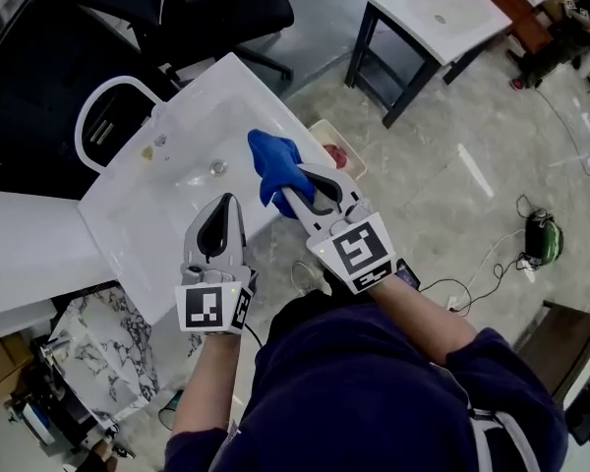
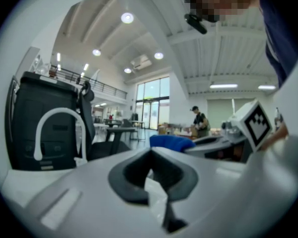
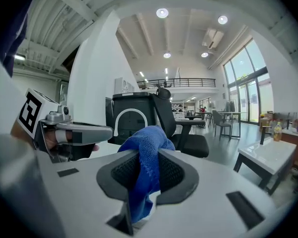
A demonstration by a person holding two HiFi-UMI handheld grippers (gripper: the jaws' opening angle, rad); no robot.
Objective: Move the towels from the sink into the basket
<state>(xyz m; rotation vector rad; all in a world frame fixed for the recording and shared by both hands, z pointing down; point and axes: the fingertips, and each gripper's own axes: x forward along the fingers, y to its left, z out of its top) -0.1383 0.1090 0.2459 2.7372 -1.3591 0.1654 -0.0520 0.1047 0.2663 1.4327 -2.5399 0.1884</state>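
Note:
My right gripper [image 1: 293,187] is shut on a blue towel [image 1: 273,165], which it holds above the right rim of the white sink [image 1: 143,229]. In the right gripper view the towel [image 3: 145,145] bunches between the dark pads of the gripper [image 3: 148,158] and hangs below them. My left gripper [image 1: 225,203] hovers over the sink's front part, shut, with nothing seen in it [image 2: 151,155]. From the left gripper view, the towel [image 2: 171,142] shows just beyond the jaws. The sink basin looks bare apart from its drain [image 1: 217,167].
A white looped faucet [image 1: 91,106] stands at the sink's far left corner. Black office chairs [image 1: 226,8] sit behind it. A small beige container [image 1: 332,151] holding something red sits on the floor right of the sink. Another white sink stand [image 1: 438,16] is at the far right, and cables and a green device [image 1: 544,236] lie on the floor.

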